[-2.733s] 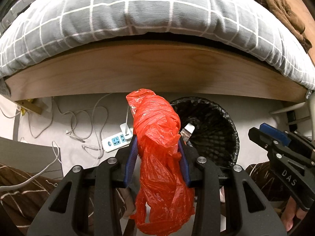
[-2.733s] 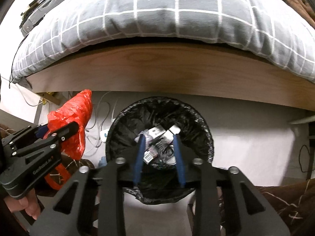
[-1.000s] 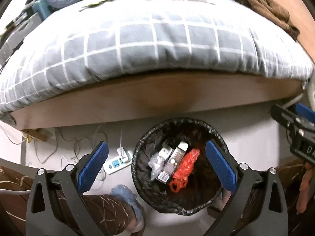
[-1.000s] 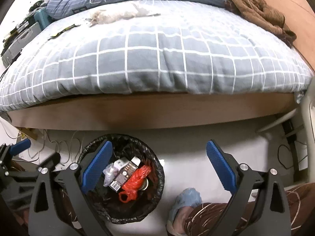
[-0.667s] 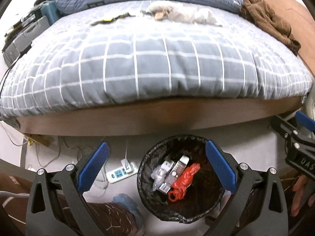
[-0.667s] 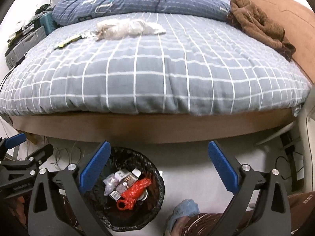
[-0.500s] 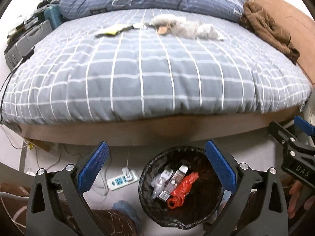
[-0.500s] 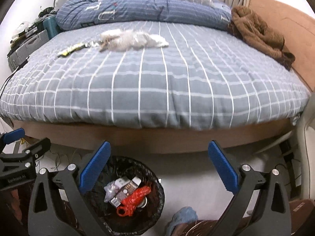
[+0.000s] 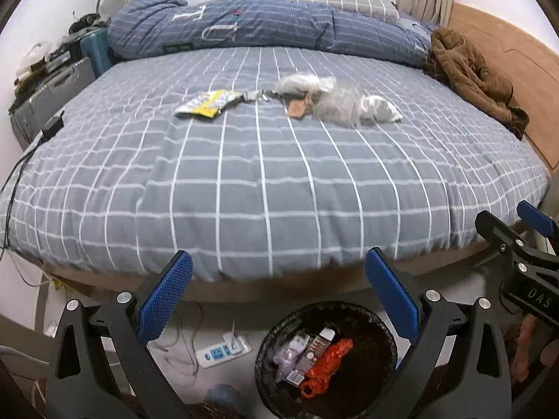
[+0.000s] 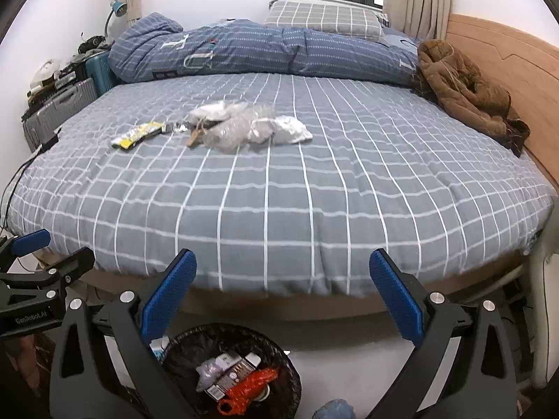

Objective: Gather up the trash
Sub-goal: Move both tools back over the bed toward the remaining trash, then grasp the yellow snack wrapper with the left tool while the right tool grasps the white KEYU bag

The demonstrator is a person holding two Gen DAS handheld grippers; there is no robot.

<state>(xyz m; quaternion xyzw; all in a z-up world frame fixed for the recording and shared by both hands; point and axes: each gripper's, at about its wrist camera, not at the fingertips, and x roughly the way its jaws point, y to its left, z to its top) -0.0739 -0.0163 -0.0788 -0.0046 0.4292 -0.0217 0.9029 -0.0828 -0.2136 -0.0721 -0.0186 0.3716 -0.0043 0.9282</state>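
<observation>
A black-lined trash bin (image 9: 265,352) stands on the floor by the bed, with the red plastic bag (image 9: 326,366) and small packages inside; it also shows in the right wrist view (image 10: 174,352). On the grey checked bed lie a yellow snack wrapper (image 9: 209,103), a small foil scrap (image 9: 256,95), a brown card piece (image 9: 297,107), clear crumpled plastic (image 9: 335,104) and a white bag (image 9: 379,111). The same pile shows in the right wrist view (image 10: 244,124). My left gripper (image 9: 277,293) is open and empty above the bin. My right gripper (image 10: 283,295) is open and empty.
A folded blue duvet (image 9: 262,24) and a brown jacket (image 9: 471,70) lie at the far side of the bed. Suitcases (image 9: 52,87) stand at the left. A power strip (image 9: 223,349) with cables lies on the floor beside the bin.
The left gripper opened and dropped the red bag into the bin. Both grippers then rose and tilted up, bringing the bed top and its trash into view.
</observation>
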